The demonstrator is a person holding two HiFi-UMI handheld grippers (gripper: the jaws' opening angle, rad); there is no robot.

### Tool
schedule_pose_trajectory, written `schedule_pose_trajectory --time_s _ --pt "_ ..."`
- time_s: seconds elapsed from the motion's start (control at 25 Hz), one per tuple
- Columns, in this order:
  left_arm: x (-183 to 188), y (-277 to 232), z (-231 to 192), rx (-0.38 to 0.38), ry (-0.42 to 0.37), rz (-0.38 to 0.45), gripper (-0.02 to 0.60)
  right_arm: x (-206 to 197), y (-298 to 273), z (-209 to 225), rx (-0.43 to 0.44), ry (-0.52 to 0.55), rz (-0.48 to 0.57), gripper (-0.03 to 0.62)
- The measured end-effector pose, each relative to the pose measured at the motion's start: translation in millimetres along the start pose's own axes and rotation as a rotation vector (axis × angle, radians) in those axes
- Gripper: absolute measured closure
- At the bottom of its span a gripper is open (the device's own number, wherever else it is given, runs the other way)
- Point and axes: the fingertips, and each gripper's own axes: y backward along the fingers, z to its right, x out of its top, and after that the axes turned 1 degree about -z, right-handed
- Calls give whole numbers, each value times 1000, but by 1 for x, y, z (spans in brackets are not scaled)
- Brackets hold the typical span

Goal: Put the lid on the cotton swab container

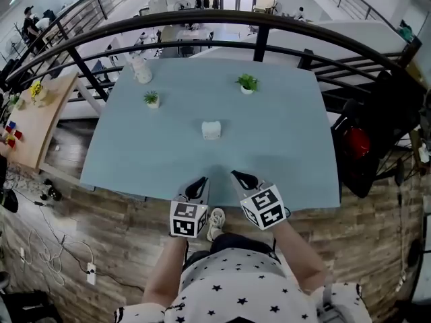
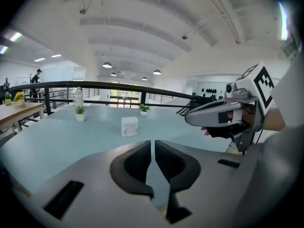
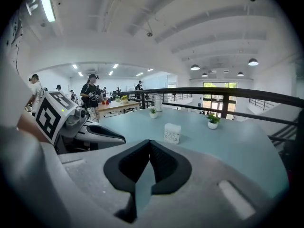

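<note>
The small white cotton swab container [image 1: 211, 130] stands upright near the middle of the pale blue table [image 1: 289, 153]. It also shows ahead in the left gripper view [image 2: 129, 126] and the right gripper view [image 3: 172, 133]. I see no separate lid lying on the table. My left gripper [image 1: 200, 180] [image 2: 152, 144] hovers at the table's near edge, jaws shut with nothing between them. My right gripper [image 1: 237, 174] [image 3: 149, 144] is beside it, also shut and empty. Both are well short of the container. Each gripper shows in the other's view: the right [image 2: 218, 114], the left [image 3: 95, 134].
Two small potted plants [image 1: 248, 83] [image 1: 152, 98] and a white bottle [image 1: 141, 69] stand toward the table's far side. A black railing [image 1: 222, 19] curves behind the table. A wooden table [image 1: 30, 120] with small items is at the left. People stand in the distance.
</note>
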Motion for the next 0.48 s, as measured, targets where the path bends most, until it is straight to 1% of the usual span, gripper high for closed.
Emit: schedule_pose_trajectory --time_s 0.48 --pt "2 64 52 -16 27 68 566 -8 70 -30 -35 -15 89 586"
